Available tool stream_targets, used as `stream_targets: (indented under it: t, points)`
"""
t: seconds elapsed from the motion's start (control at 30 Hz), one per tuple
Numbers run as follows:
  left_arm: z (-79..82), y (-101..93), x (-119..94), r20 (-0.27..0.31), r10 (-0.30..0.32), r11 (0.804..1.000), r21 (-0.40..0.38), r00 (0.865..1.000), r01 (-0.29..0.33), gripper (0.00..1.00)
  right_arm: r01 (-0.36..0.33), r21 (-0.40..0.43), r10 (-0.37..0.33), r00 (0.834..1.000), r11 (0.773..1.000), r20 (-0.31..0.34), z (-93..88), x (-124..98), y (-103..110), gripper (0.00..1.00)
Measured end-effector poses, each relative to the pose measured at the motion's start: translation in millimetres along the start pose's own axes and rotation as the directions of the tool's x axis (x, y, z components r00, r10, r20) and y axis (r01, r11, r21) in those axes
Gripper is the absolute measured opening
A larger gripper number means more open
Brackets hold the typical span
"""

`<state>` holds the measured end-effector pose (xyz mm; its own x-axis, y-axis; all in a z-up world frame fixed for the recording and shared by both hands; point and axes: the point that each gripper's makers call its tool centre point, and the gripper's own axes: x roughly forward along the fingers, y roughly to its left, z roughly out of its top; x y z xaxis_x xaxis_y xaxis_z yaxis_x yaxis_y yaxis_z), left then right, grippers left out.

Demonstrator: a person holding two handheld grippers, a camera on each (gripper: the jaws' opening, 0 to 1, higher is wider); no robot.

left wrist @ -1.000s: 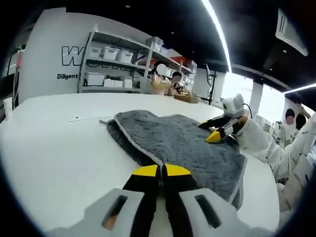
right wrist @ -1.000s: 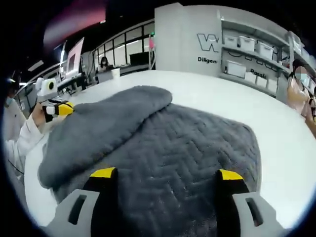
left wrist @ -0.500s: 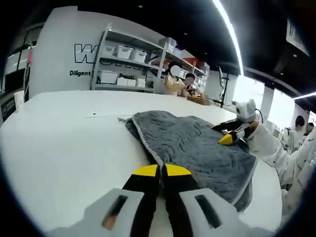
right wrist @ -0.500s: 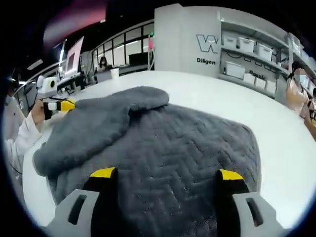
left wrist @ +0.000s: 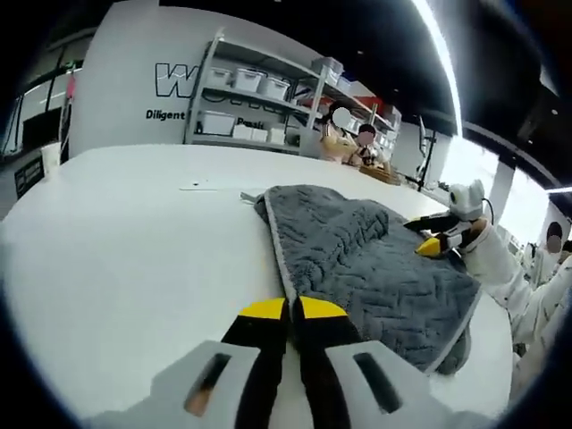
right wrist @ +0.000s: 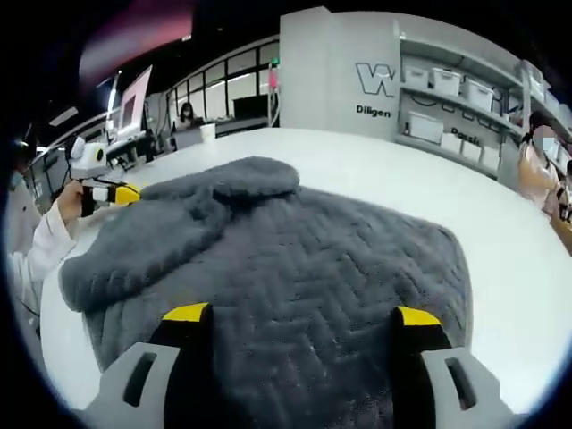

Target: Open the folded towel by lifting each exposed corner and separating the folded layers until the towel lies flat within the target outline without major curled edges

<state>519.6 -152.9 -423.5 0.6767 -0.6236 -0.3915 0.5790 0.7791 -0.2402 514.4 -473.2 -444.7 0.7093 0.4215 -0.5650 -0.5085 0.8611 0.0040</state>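
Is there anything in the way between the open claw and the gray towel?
No, nothing visible. The right claw hangs open right over the gray towel, with only towel between its tips.

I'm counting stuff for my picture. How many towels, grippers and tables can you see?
Towels: 1, the grey towel, partly folded over itself.
Grippers: 2, the left gripper with shut yellow tips at the towel's edge, and the right gripper open over the towel.
Tables: 1, the white table.
Total: 4.
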Motion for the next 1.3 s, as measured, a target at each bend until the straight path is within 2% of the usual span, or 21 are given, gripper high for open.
stream_targets:
  t: [0.6,0.7,0.83,1.17,1.3]
  points:
    - [7.7,38.0,-26,0.034,0.120,0.992,-0.039,0.992,-0.118,0.03,-0.005,-0.006,0.005,1.000,1.000,0.001,-0.7,-1,2,0.80]
    - [9.5,44.6,-29,0.041,0.145,0.989,-0.041,0.989,-0.144,0.03,-0.005,-0.006,0.005,1.000,1.000,0.000,-0.6,-1,1,0.80]
    - [9.0,53.0,-33,0.031,0.195,0.981,-0.006,0.980,-0.195,0.03,-0.009,-0.010,0.009,1.000,1.000,0.000,-0.8,-1,2,0.80]
    - [9.9,68.9,-45,0.043,0.229,0.973,-0.042,0.973,-0.227,0.03,-0.015,-0.017,0.015,1.000,1.000,0.000,-1.6,-1,2,0.81]
    - [9.4,77.8,-52,0.046,0.264,0.964,-0.053,0.963,-0.261,0.03,-0.019,-0.020,0.019,1.000,1.000,-0.001,-2.0,-1,3,0.81]
